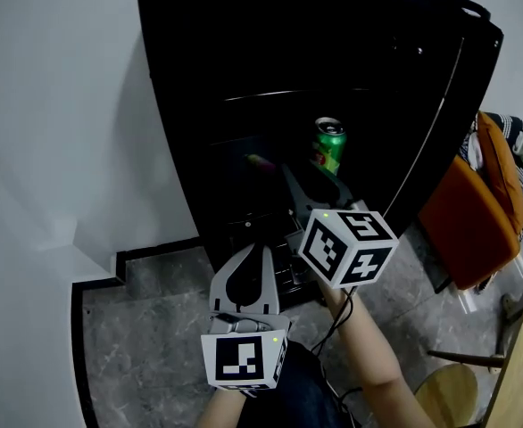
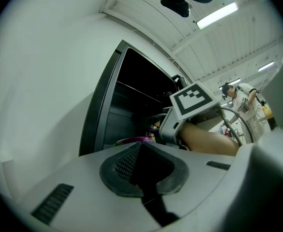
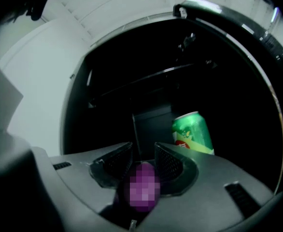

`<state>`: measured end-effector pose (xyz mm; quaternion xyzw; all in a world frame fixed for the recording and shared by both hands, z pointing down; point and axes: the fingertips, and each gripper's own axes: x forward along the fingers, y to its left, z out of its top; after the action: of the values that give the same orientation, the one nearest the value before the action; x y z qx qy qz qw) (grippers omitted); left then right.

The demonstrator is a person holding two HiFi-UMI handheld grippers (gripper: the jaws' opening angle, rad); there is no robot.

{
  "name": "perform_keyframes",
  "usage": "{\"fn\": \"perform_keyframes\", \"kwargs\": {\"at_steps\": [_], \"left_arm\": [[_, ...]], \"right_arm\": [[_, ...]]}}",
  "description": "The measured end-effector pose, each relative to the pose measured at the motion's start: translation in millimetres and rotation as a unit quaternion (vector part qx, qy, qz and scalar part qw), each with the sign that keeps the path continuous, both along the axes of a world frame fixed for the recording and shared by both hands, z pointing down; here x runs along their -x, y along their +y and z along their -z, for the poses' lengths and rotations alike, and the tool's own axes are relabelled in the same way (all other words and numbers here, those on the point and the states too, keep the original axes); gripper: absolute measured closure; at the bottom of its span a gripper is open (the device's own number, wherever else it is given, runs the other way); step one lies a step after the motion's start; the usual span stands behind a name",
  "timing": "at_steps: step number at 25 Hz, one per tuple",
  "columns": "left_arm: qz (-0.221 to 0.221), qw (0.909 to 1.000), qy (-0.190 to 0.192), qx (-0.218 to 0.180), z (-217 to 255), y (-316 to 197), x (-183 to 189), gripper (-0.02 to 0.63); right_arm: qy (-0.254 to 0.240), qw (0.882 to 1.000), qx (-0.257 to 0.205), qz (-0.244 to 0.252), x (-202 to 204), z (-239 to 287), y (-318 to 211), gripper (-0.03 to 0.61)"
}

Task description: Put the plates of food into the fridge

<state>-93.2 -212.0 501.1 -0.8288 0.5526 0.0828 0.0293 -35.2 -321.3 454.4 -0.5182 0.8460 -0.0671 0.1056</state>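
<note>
The black fridge (image 1: 244,61) stands open with a dark inside. A green can (image 1: 330,144) stands on a shelf, also visible in the right gripper view (image 3: 193,133). Left of the can lies something purple-pink (image 1: 260,160), a curved purple rim (image 2: 131,140) in the left gripper view. My right gripper (image 1: 302,178) reaches into the fridge beside it. Its pads (image 3: 120,161) stand apart, dark shelf between the tips (image 3: 144,156); a purple blur shows low in the gap. My left gripper (image 1: 258,251) hangs lower in front of the fridge, shut and empty (image 2: 140,146).
The fridge door (image 1: 440,123) hangs open to the right. An orange chair (image 1: 471,203) and a wooden stool (image 1: 449,390) stand on the grey tiled floor at right. A white wall (image 1: 56,150) runs along the left. A person (image 2: 243,103) stands far behind.
</note>
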Motion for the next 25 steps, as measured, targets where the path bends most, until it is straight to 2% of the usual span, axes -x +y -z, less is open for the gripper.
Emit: {"fn": "perform_keyframes", "kwargs": {"at_steps": [3,6,8,10,16,25], "left_arm": [[-0.005,1.0,0.002,-0.006,-1.3,3.1,0.1,0.606],[-0.01,0.9999,0.004,-0.01,-4.4,7.1,-1.2,0.606],[-0.012,0.9998,0.004,-0.014,-7.2,9.7,-2.2,0.606],[-0.014,0.9997,0.0,-0.018,-10.4,11.1,-3.3,0.606],[-0.012,0.9999,-0.007,-0.007,-20.9,11.2,-4.1,0.606],[0.001,0.9998,-0.011,-0.017,-18.4,10.1,5.1,0.606]], "right_arm": [[-0.029,0.999,-0.026,-0.007,-10.5,9.3,23.8,0.433],[-0.028,0.999,-0.031,-0.021,-20.2,-2.5,43.0,0.446],[-0.012,0.999,-0.028,-0.043,-26.8,-20.1,52.3,0.523],[0.003,0.998,-0.023,-0.055,-29.3,-36.8,57.2,0.557],[0.01,0.999,-0.009,-0.044,-18.7,-61.9,55.9,0.566],[0.027,0.999,-0.01,-0.034,-1.7,-61.7,38.0,0.566]]}}
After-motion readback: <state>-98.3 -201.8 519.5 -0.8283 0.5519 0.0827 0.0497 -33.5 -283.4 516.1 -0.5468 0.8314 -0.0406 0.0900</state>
